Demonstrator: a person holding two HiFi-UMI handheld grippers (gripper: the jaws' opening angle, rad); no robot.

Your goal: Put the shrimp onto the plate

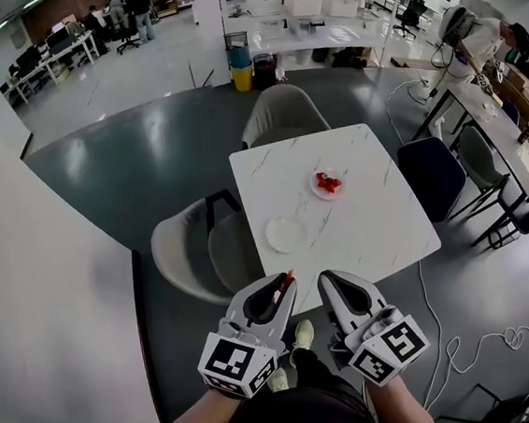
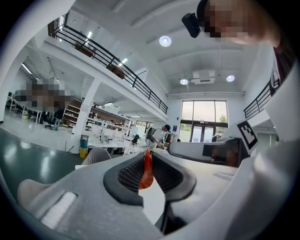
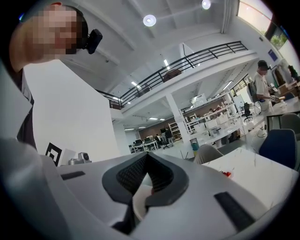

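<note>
My left gripper (image 1: 283, 286) is shut on a red shrimp (image 1: 286, 281), held off the near edge of the white marble table (image 1: 370, 232). In the left gripper view the shrimp (image 2: 147, 171) stands upright, pinched between the ribbed pads. An empty white plate (image 1: 286, 234) lies on the near left part of the table. A second small plate (image 1: 317, 192) further back holds more red shrimp (image 1: 328, 183). My right gripper (image 1: 335, 285) hangs beside the left one, jaws together with nothing between them. The far shrimp (image 3: 226, 174) shows small in the right gripper view.
A grey chair (image 1: 193, 251) stands at the table's left and another (image 1: 282, 112) at its far side. A dark blue chair (image 1: 435, 177) is at the right. White cable (image 1: 476, 348) lies on the dark floor. A person's shoes (image 1: 301, 335) are below the grippers.
</note>
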